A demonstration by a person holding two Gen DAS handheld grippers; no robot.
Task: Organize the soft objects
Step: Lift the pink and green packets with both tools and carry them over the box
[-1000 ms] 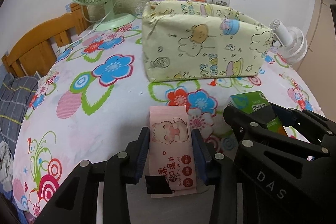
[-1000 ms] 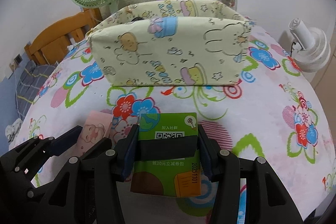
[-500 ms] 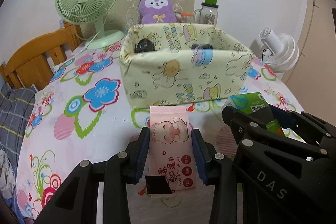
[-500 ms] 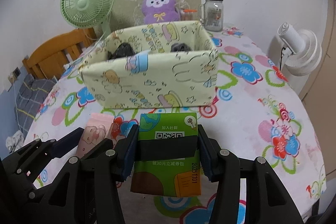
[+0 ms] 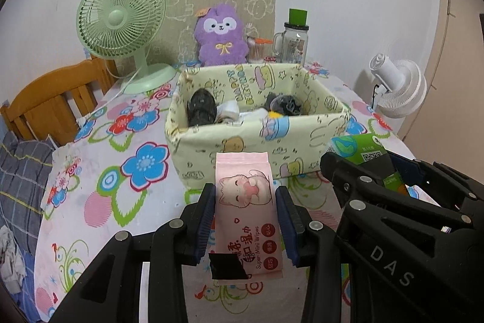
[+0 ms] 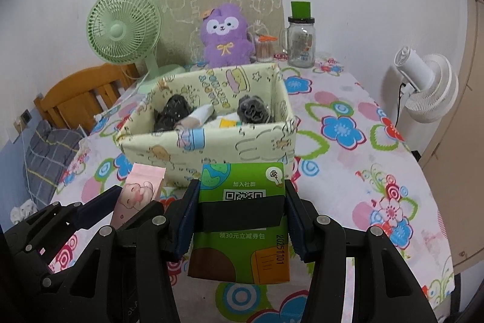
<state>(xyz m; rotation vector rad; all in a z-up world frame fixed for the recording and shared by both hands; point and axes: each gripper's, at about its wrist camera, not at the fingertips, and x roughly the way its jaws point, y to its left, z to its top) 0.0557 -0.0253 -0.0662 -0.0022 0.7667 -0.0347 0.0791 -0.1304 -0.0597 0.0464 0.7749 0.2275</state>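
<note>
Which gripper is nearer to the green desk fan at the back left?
Left. The left gripper, shut on the pink wipes pack, sits on the side of the green desk fan. The right gripper, holding the green packet, is on the far side from it.

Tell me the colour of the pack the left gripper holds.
Pink wipes pack, cartoon cat print; left wrist view.

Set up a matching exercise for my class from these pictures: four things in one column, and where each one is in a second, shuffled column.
Things:
1. pink wipes pack
2. green tissue pack
3. purple plush toy
4. rolled dark socks

Places:
A. inside the fabric box
B. held in the right gripper
C. behind the fabric box, by the wall
D. held in the left gripper

Pairs: 1-D, 2-B, 3-C, 4-A
</note>
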